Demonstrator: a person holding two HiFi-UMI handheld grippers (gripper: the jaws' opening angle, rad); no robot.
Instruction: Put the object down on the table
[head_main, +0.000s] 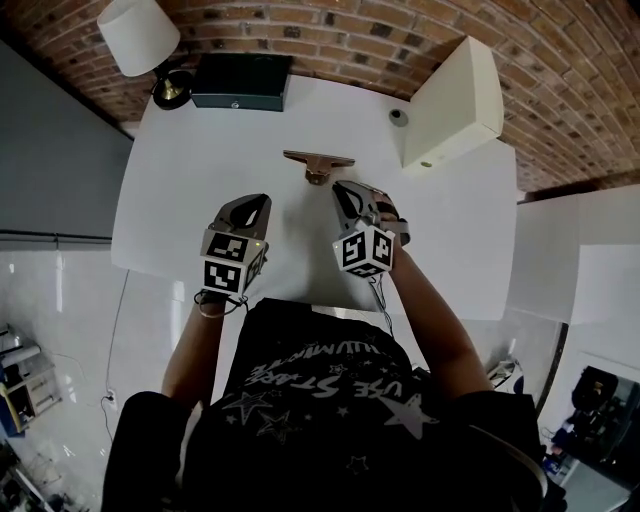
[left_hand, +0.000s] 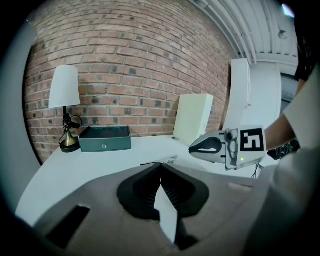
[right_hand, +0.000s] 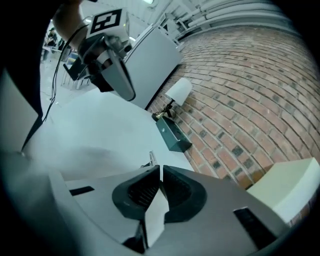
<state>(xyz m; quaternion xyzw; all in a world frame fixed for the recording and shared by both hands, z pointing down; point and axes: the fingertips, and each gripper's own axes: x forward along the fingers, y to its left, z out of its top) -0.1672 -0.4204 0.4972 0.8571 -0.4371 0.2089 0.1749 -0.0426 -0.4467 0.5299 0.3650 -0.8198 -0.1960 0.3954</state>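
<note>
A brass T-shaped object (head_main: 318, 164) lies flat on the white table (head_main: 190, 180), just beyond both grippers and touched by neither. The same object shows as a thin strip past the jaw tips in the left gripper view (left_hand: 159, 161) and the right gripper view (right_hand: 151, 159). My left gripper (head_main: 262, 201) hovers near the front edge, jaws shut and empty (left_hand: 161, 165). My right gripper (head_main: 341, 188) hangs just short of the object; its jaws (right_hand: 160, 169) stand a thin slit apart with nothing between them.
At the back left stand a lamp with a white shade (head_main: 139, 35) and a dark green box (head_main: 242, 82). A large cream box (head_main: 455, 98) leans at the back right, a small grey round thing (head_main: 398, 117) beside it. A brick wall backs the table.
</note>
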